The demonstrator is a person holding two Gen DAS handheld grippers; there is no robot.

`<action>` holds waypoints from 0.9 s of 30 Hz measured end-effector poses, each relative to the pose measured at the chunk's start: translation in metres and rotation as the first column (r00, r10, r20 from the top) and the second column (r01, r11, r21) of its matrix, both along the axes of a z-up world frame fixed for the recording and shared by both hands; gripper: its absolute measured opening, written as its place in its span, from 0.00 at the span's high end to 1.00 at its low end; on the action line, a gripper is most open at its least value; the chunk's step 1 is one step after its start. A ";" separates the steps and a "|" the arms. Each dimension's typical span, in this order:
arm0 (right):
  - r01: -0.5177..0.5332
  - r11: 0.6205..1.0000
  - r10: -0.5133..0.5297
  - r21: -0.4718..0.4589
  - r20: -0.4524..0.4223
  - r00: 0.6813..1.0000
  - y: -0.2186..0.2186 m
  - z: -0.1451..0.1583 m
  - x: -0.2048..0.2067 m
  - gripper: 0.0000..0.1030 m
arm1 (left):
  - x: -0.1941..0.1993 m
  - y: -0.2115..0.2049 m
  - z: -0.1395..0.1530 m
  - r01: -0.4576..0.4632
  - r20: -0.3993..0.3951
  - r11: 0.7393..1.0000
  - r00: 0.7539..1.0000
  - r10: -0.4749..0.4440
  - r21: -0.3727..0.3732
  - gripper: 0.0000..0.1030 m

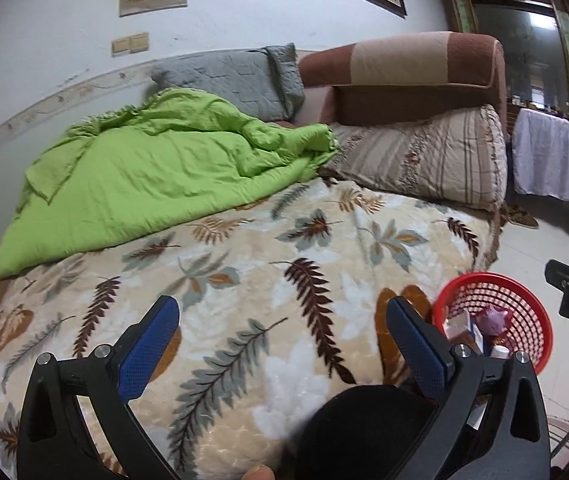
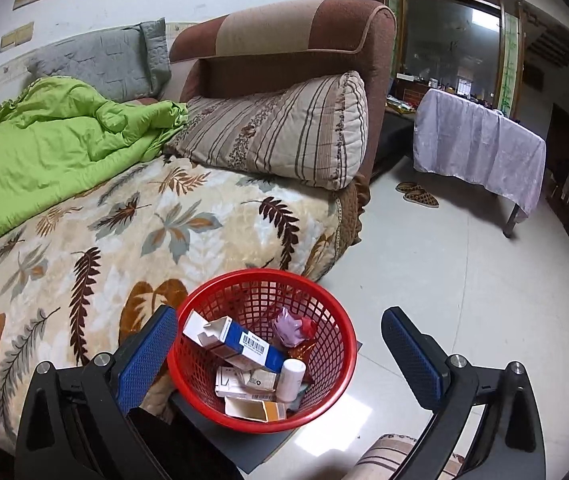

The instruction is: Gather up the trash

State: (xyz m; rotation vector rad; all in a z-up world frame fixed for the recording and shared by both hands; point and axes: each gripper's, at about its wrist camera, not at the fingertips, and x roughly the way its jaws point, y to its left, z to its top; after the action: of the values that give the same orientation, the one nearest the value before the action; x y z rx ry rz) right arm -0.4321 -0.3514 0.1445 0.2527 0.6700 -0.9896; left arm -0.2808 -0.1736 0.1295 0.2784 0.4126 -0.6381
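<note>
A red mesh basket (image 2: 264, 275) stands on the floor at the foot of the bed. It holds a blue-and-white carton (image 2: 236, 340), a crumpled purple wrapper (image 2: 290, 330), a white bottle (image 2: 291, 378) and small flattened boxes (image 2: 244, 384). My right gripper (image 2: 280, 312) hovers over the basket, open and empty. My left gripper (image 1: 283, 303) is open over the leaf-patterned blanket (image 1: 244, 264) with nothing between its blue pads. In the left wrist view the basket (image 1: 488, 278) lies just right of the right finger.
A green quilt (image 1: 144, 184), a grey pillow (image 1: 240, 76) and a striped pillow (image 2: 284, 132) lie on the bed against a brown headboard (image 2: 284, 36). A cloth-covered table (image 2: 480, 148) and slippers (image 2: 418, 194) stand on the tiled floor. A grey mat (image 2: 244, 448) lies under the basket.
</note>
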 end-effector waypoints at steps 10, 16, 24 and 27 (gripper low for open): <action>-0.014 1.000 0.014 0.008 0.007 1.000 -0.001 -0.002 0.001 0.00 | 0.004 -0.009 -0.009 -0.022 -0.030 0.996 0.999 0.025 0.085 0.00; -0.023 1.000 0.023 0.021 0.015 1.000 -0.003 -0.005 0.000 0.00 | 0.003 -0.013 -0.012 -0.007 -0.039 0.995 0.999 0.010 0.097 0.00; -0.022 0.999 0.022 0.037 0.013 1.000 -0.005 -0.007 0.001 0.00 | 0.001 -0.015 -0.014 0.015 -0.066 0.996 0.998 -0.009 0.092 0.00; -0.024 0.999 0.023 0.041 0.012 1.000 -0.006 -0.007 0.001 0.00 | 0.000 -0.016 -0.014 0.015 -0.060 0.995 0.998 -0.009 0.095 0.00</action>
State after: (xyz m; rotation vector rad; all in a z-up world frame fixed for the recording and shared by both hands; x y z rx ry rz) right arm -0.4311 -0.3575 0.1371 0.2861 0.6822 -0.9521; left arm -0.2807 -0.1891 0.1152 0.3539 0.5003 -0.6409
